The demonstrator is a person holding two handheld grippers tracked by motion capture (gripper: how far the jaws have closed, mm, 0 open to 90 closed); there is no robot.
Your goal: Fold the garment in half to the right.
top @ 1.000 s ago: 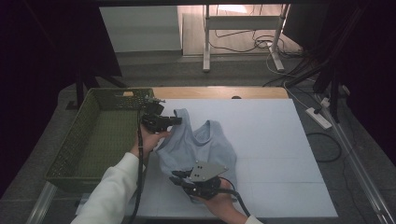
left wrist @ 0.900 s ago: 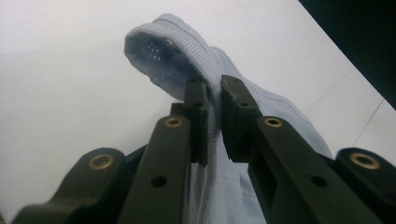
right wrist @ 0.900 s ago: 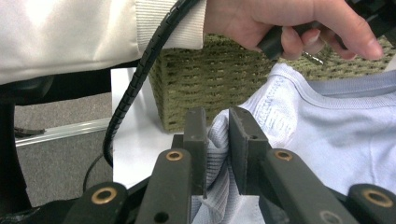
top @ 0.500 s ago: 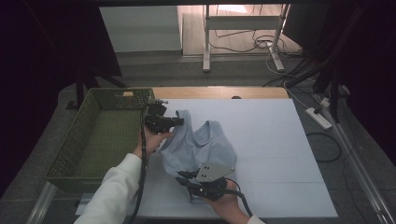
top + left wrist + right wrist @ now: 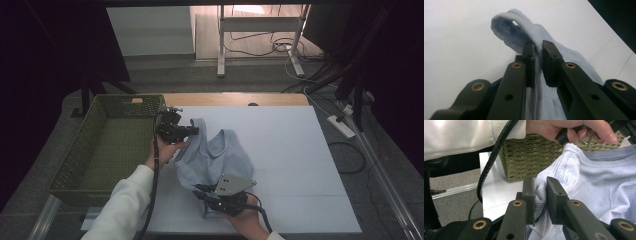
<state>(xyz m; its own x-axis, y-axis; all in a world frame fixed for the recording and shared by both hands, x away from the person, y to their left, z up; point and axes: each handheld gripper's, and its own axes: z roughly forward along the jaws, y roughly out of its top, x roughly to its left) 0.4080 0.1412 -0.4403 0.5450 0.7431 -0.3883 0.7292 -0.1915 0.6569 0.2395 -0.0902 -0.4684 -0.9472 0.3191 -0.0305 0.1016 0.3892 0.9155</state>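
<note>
Both grippers, left [image 5: 538, 53] and right [image 5: 540, 188], pinch the blue top [image 5: 215, 157] by thin edges. Risk: fabric slips out if pulled unevenly toward basket [image 5: 107, 145].

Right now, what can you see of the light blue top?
The light blue top is a ribbed knit, sleeveless, crumpled on the white table beside the green basket. The left hand-held gripper pinches its strap edge; the right hand-held gripper pinches its near edge.
</note>
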